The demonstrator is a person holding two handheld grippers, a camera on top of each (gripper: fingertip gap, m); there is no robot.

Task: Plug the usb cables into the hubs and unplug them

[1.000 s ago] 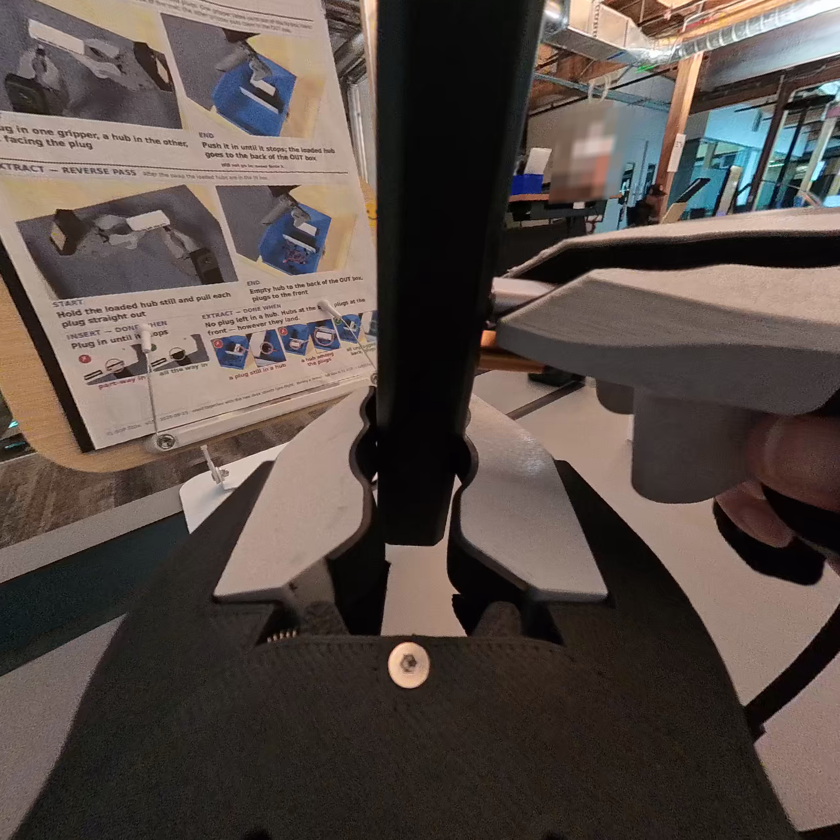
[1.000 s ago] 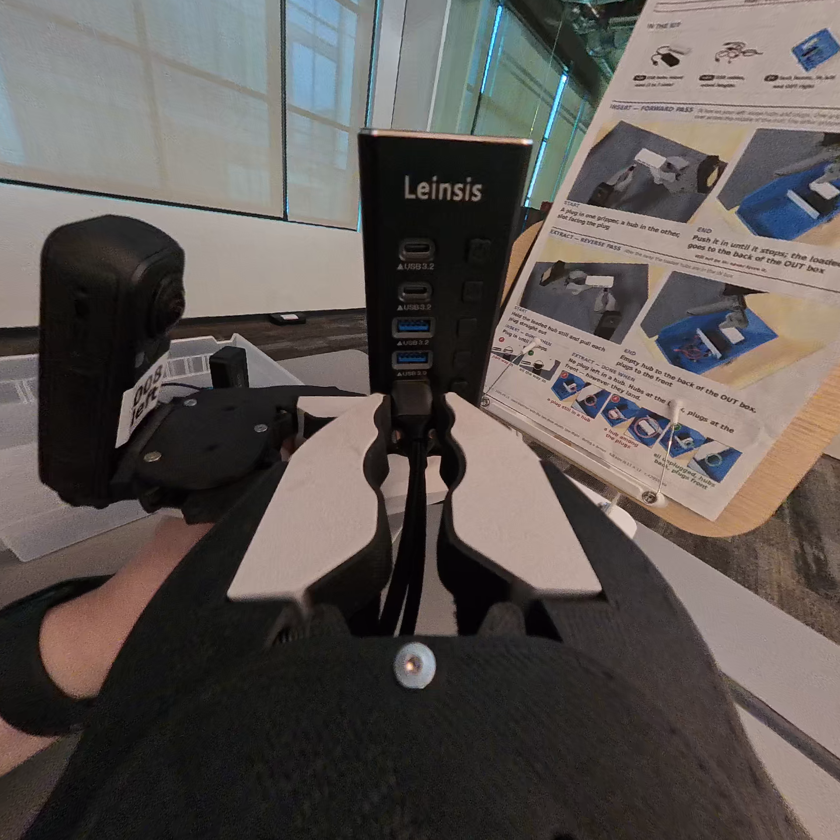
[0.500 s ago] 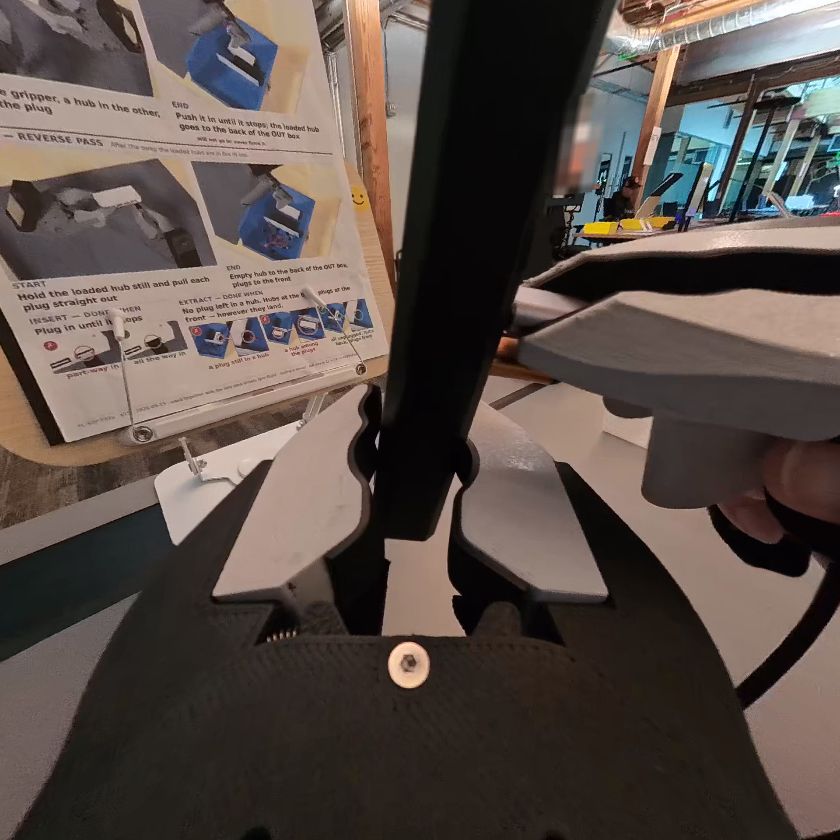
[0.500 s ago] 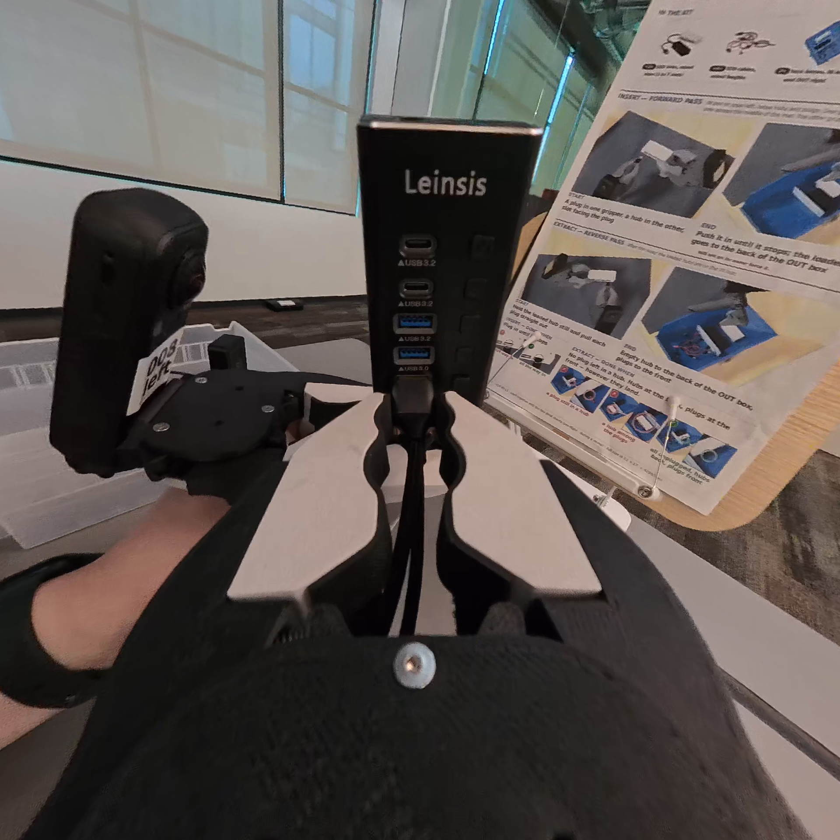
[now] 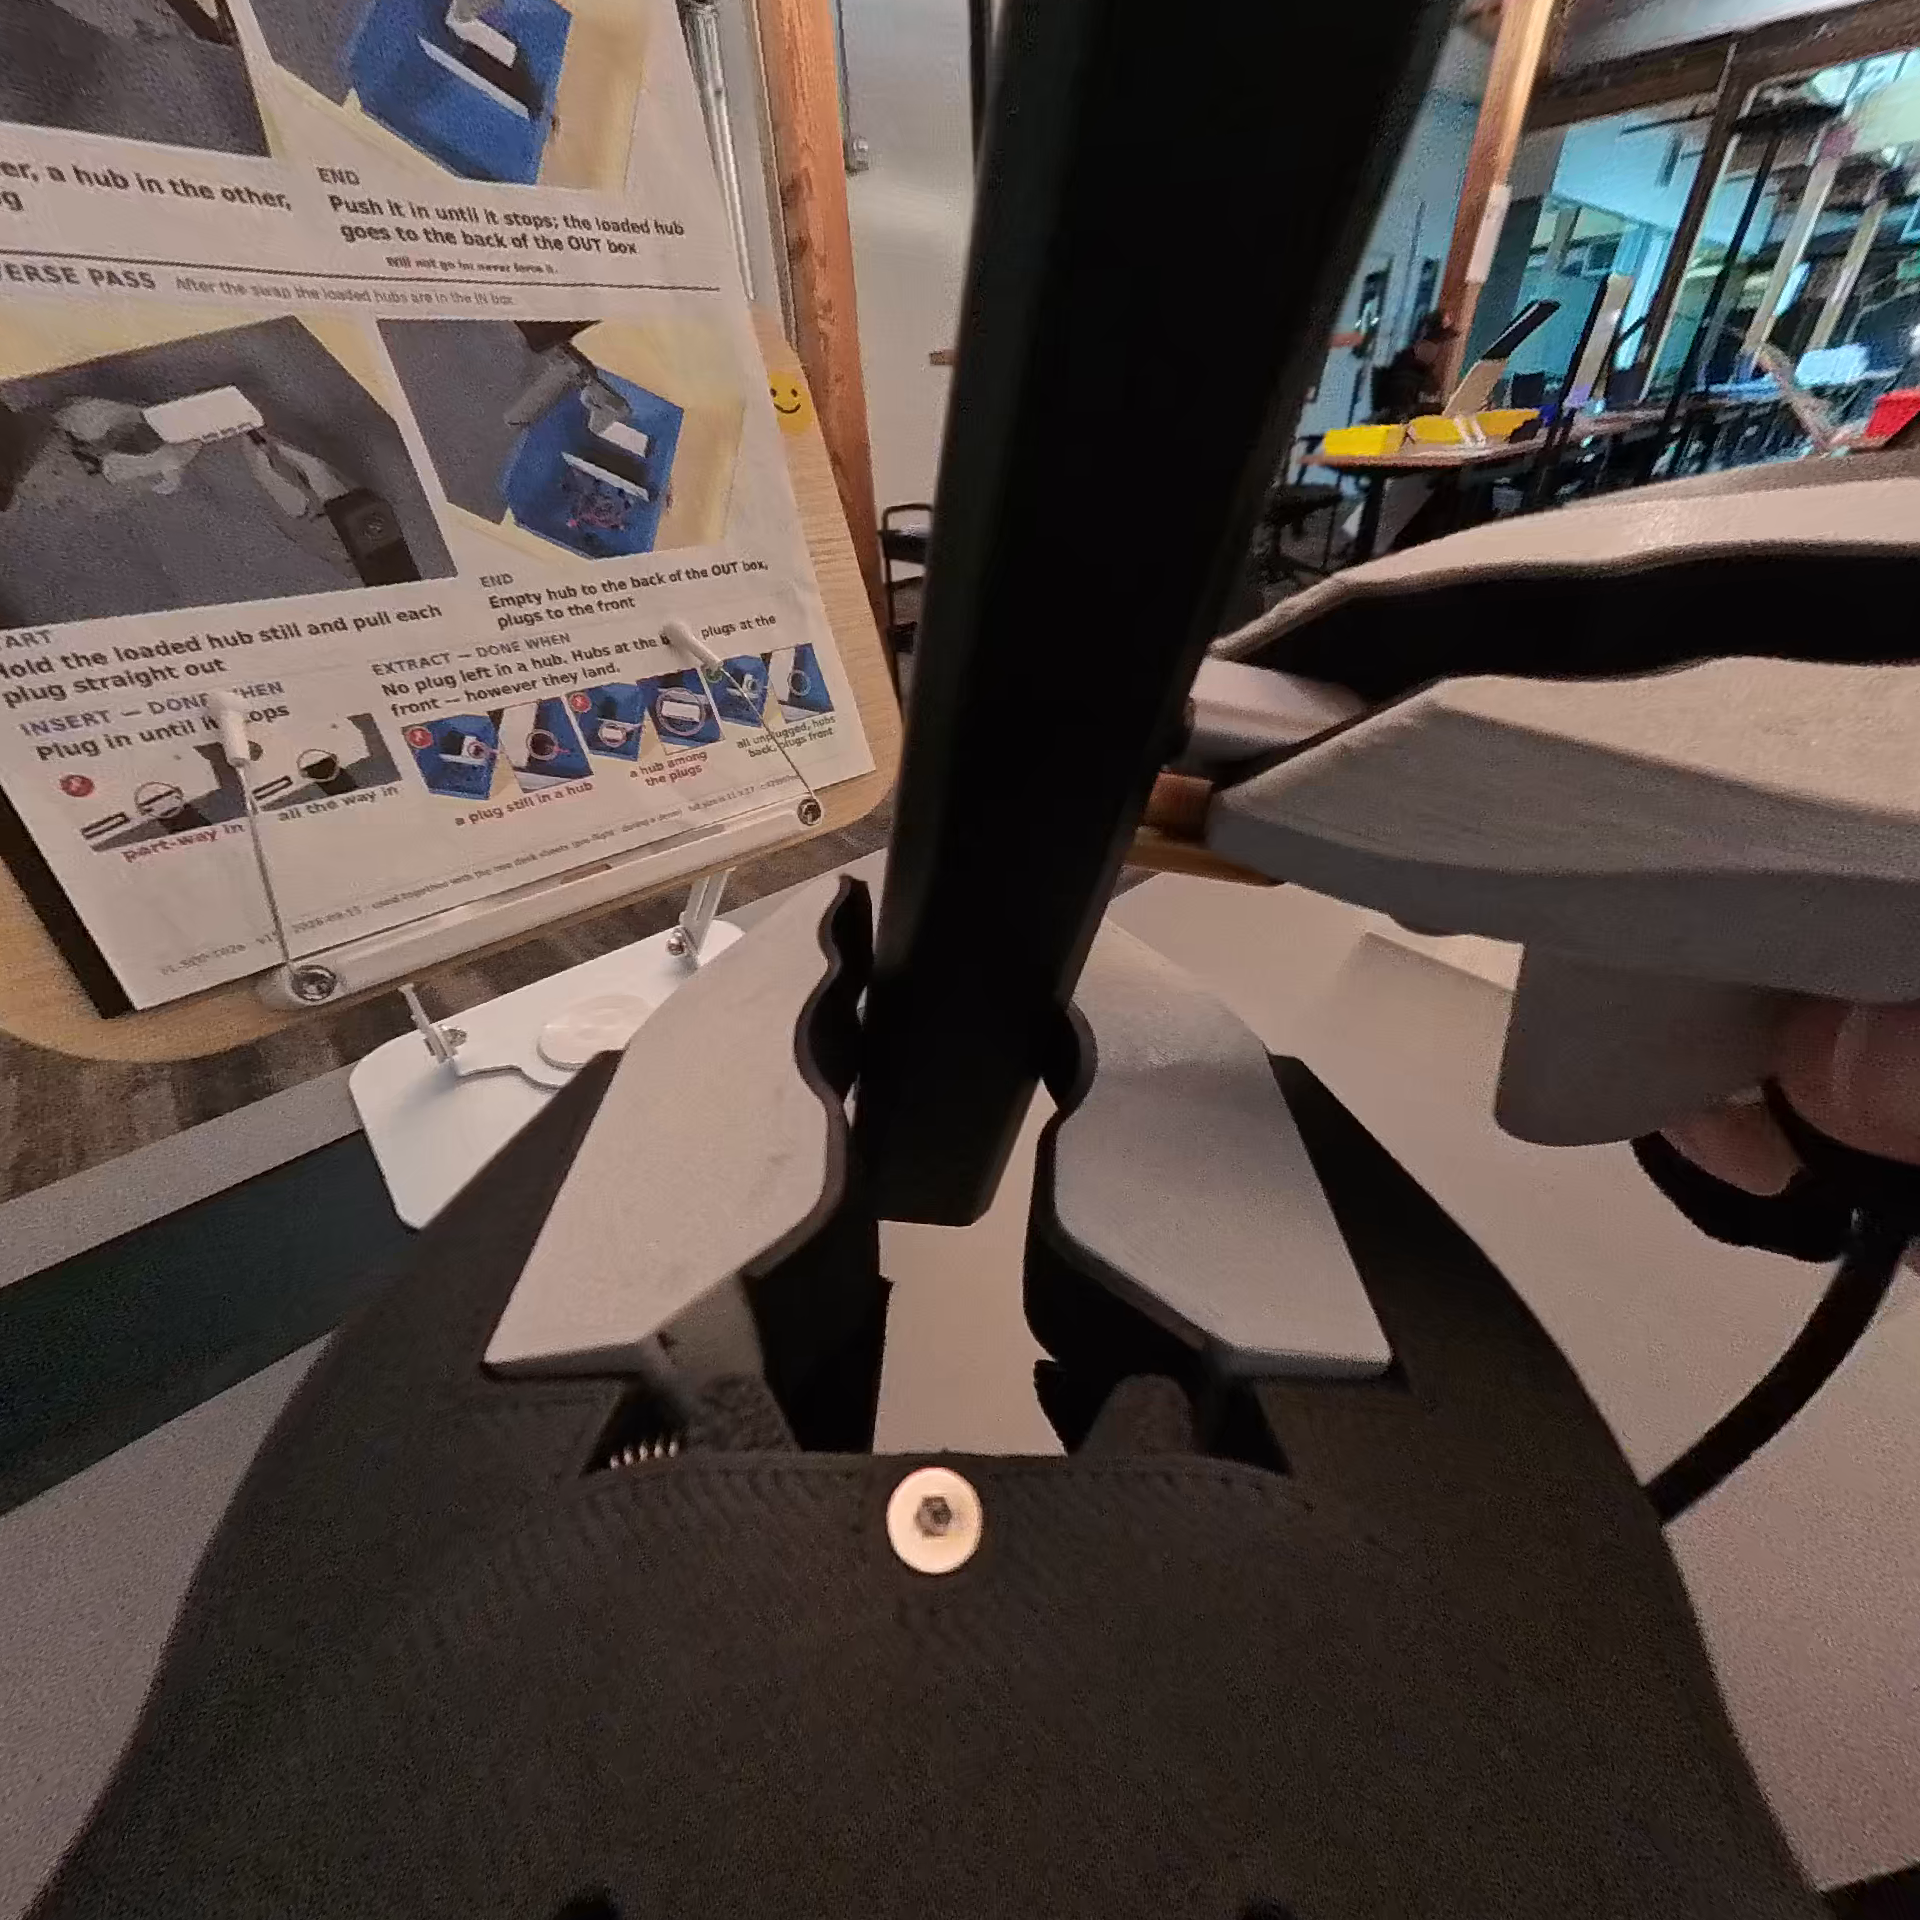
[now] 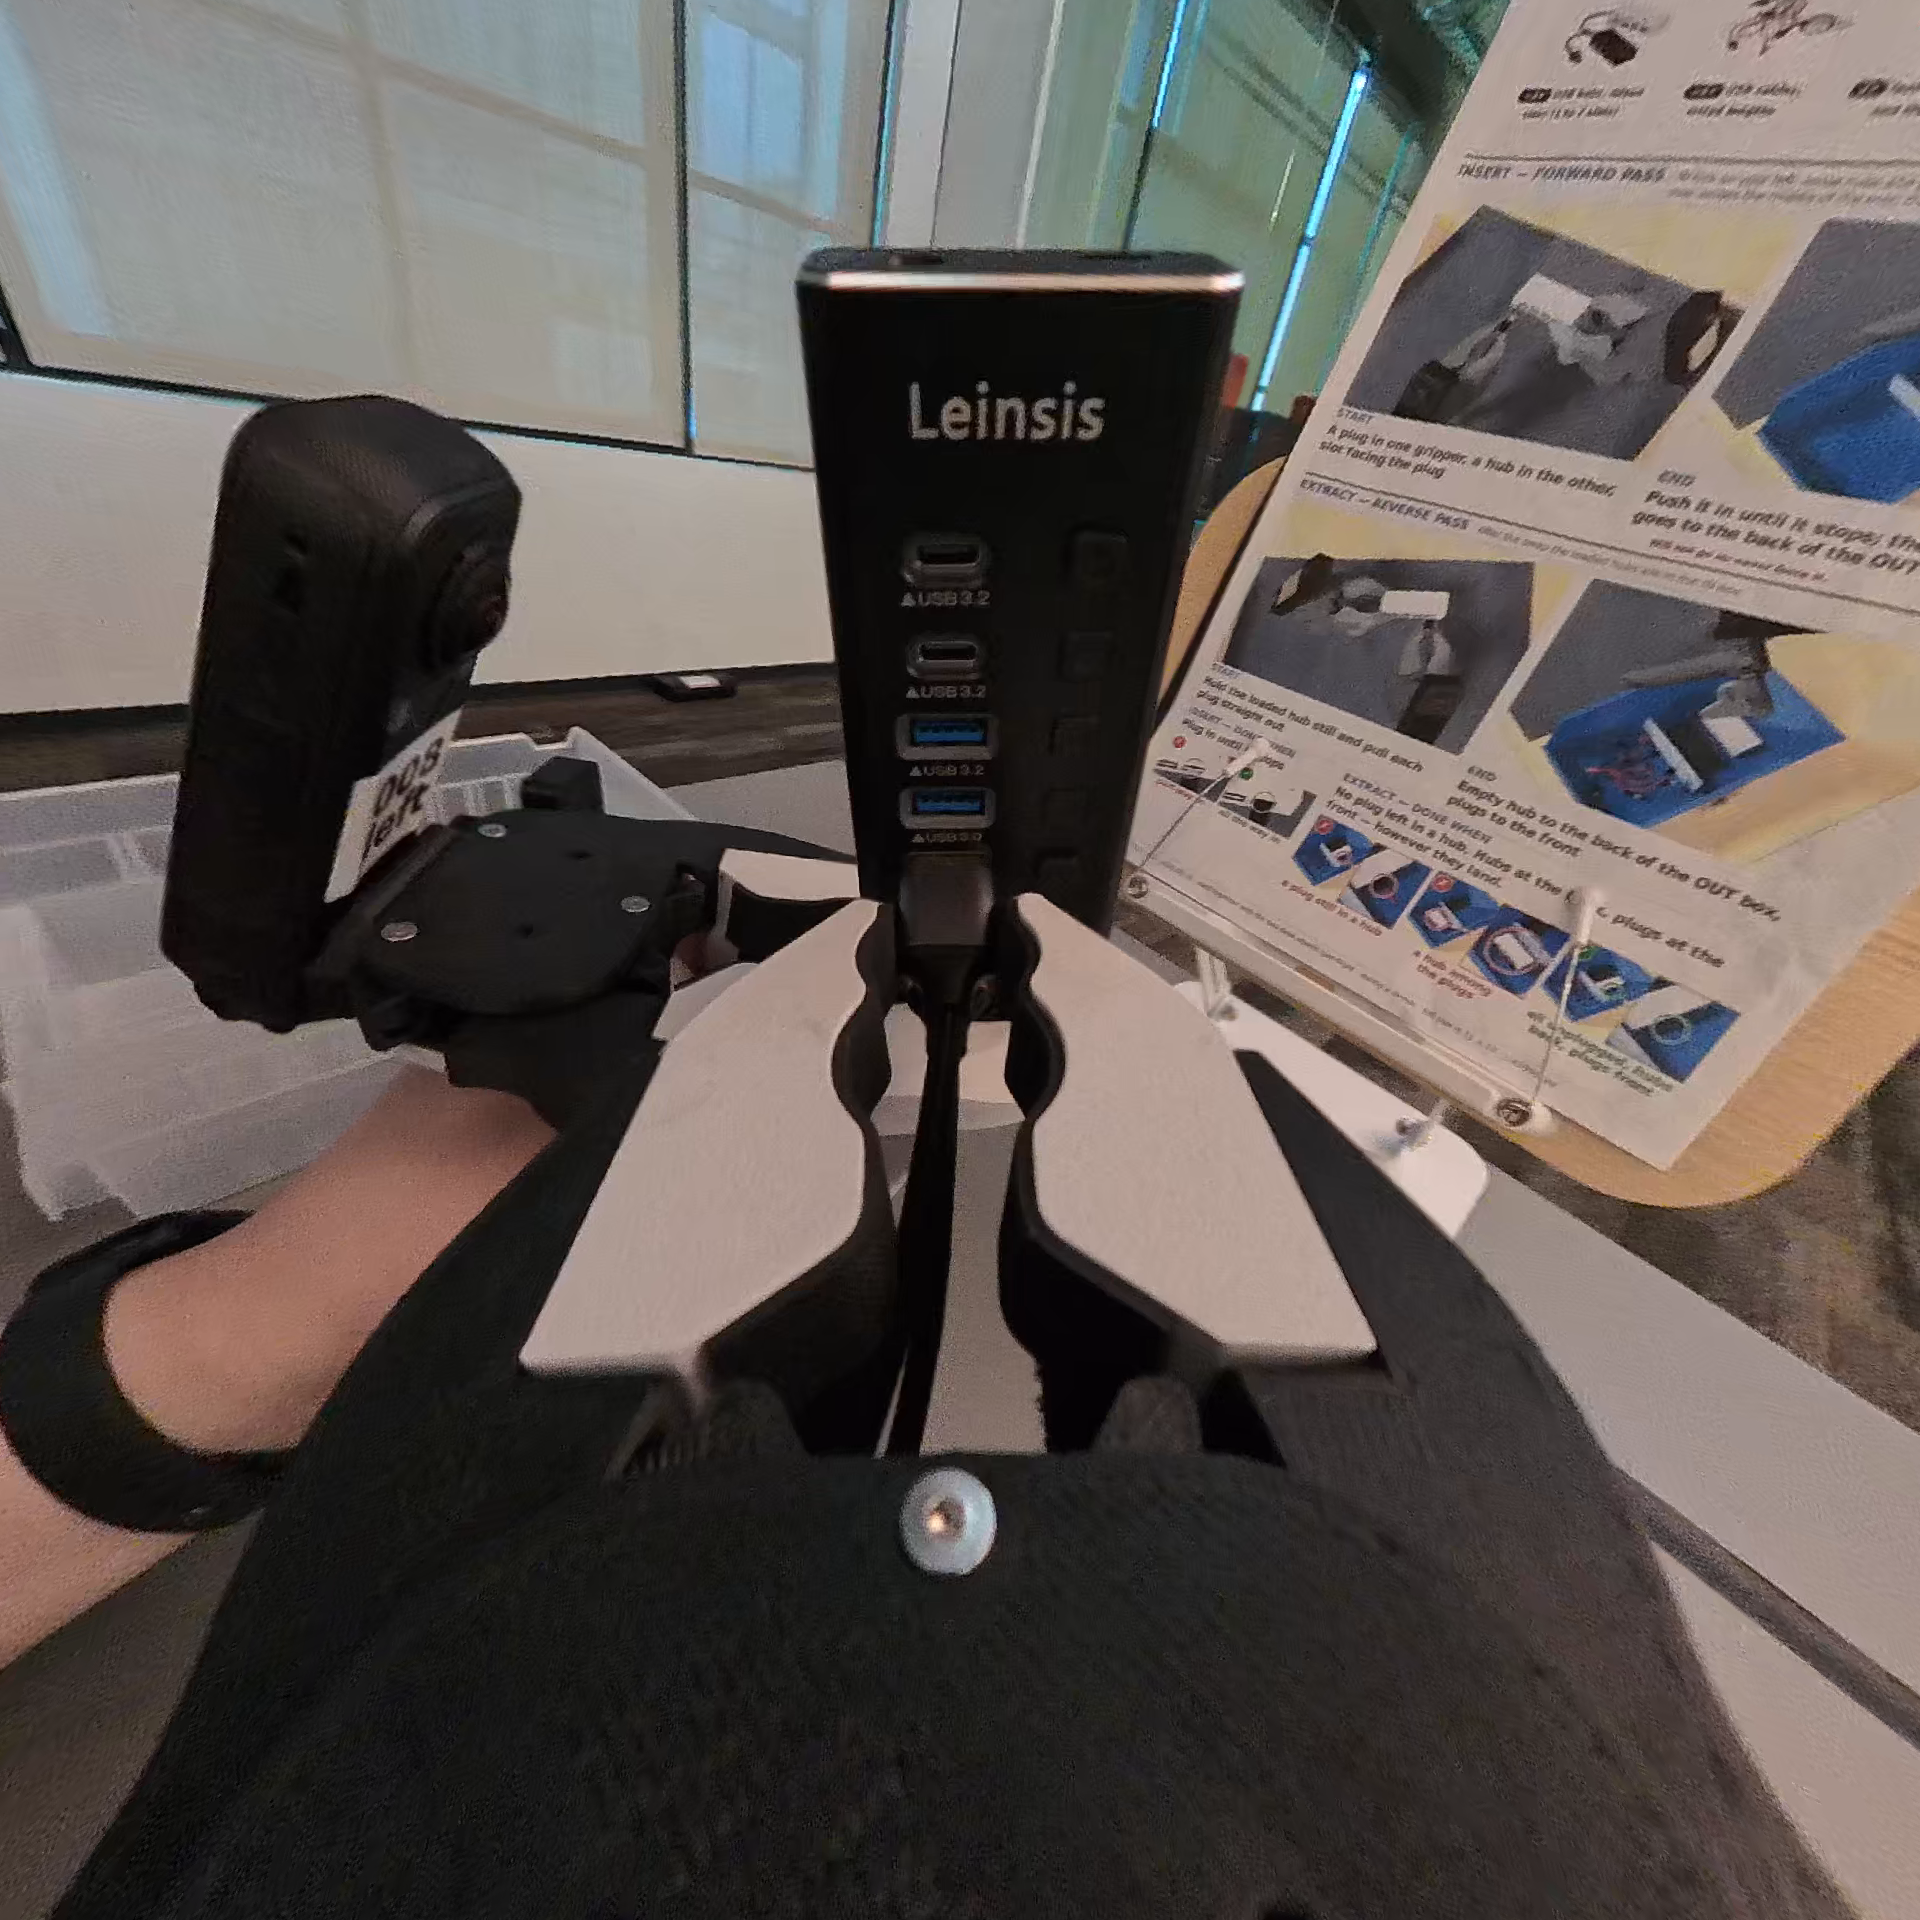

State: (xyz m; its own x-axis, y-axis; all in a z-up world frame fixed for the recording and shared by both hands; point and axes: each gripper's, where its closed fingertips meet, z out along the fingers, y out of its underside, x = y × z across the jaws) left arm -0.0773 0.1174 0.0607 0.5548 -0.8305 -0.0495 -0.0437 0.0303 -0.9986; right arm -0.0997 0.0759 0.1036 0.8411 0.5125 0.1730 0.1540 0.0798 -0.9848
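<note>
My left gripper (image 5: 951, 1039) is shut on the lower end of a black USB hub (image 5: 1091, 520), which I see edge-on, leaning up and to the right. In the right wrist view the hub (image 6: 1018, 468) stands upright with its column of ports facing me. My right gripper (image 6: 945, 935) is shut on a black USB plug (image 6: 943, 904) whose tip meets the hub's lowest port; I cannot tell how deep it sits. Its black cable (image 6: 925, 1247) runs back between the fingers. The right gripper's grey fingers (image 5: 1558, 790) reach in from the right. The left gripper's body and camera (image 6: 343, 707) sit left of the hub.
An instruction sheet on a wooden board (image 5: 416, 623) stands on a white metal base (image 5: 468, 1101) at the back of the table; it also shows in the right wrist view (image 6: 1558, 727). A clear plastic bin (image 6: 94, 935) lies at the left. A person's wrist (image 6: 260, 1299) holds the left gripper. Left tips to right tips: about 6 cm.
The left gripper has turned, so the hub now leans to the right in its view and the instruction board has slid left. The right gripper has stayed shut on the plug at the hub's lowest port.
</note>
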